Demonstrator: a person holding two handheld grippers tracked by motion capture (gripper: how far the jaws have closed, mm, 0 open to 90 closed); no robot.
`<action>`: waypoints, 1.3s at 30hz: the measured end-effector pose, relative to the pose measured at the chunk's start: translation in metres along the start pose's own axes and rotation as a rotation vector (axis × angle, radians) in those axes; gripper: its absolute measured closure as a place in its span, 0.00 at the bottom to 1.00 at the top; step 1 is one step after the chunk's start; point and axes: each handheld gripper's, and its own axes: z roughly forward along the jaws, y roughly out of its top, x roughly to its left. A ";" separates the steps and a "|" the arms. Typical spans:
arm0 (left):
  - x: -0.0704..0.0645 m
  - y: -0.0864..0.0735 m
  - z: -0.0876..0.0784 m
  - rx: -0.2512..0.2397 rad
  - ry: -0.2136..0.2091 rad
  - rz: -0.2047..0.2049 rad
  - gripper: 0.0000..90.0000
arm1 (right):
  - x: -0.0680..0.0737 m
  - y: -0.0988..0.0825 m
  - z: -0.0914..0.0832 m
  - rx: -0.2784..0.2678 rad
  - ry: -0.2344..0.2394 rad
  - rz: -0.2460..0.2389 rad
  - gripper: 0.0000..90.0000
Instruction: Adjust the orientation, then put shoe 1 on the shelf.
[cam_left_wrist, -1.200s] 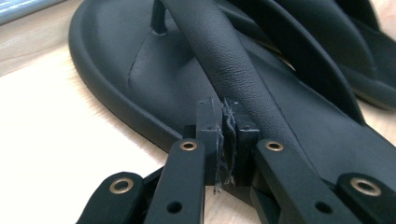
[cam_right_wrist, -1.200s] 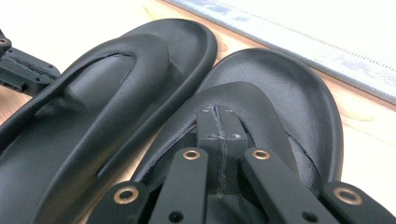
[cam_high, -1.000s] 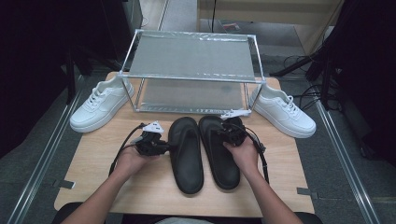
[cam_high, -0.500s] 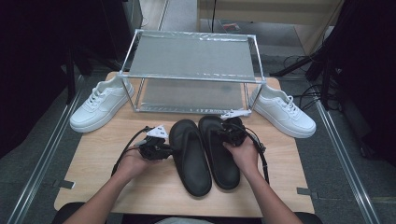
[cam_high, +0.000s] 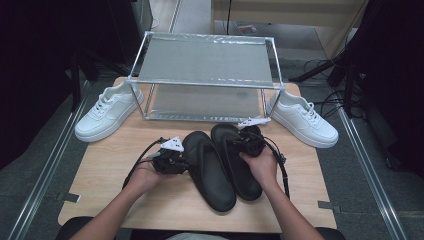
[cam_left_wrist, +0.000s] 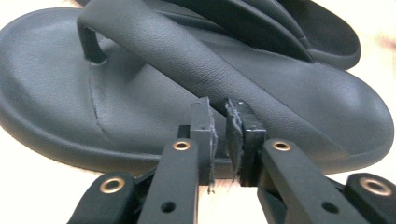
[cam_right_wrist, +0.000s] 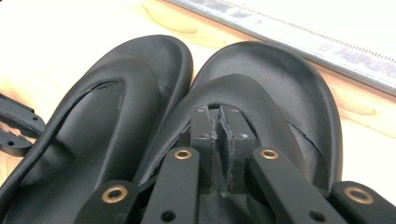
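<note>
Two black thong sandals lie side by side on the wooden table (cam_high: 100, 195), toes toward the rack. My left gripper (cam_high: 175, 161) sits at the left sandal's (cam_high: 212, 175) outer edge. In the left gripper view its jaws have just been opening. Its tips (cam_left_wrist: 223, 114) stand a narrow gap apart with nothing between them, just short of the sandal's strap (cam_left_wrist: 187, 60). My right gripper (cam_high: 245, 144) rests on the right sandal (cam_high: 240, 170). Its jaws have just been easing open. The tips (cam_right_wrist: 219, 123) stay a hair apart, pinching the edge of that sandal's strap (cam_right_wrist: 243, 91).
A metal-framed rack (cam_high: 205, 60) with two mesh shelves stands at the back of the table. A white sneaker (cam_high: 107, 112) lies to its left and another white sneaker (cam_high: 302, 117) to its right. Black cables trail from both grippers across the tabletop.
The left gripper and the left sandal have shifted a little to the right, closer to the other sandal. The right hand has stayed put.
</note>
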 end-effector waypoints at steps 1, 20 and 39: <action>0.000 0.000 -0.001 -0.002 0.006 0.000 0.87 | -0.001 0.000 0.000 0.001 0.003 0.004 0.94; 0.013 0.003 -0.041 -0.090 0.023 -0.089 0.52 | 0.011 -0.012 -0.030 -0.151 0.078 0.037 0.68; 0.027 -0.001 -0.057 -0.135 0.064 -0.137 0.46 | 0.040 -0.034 -0.035 -0.150 0.056 0.015 0.59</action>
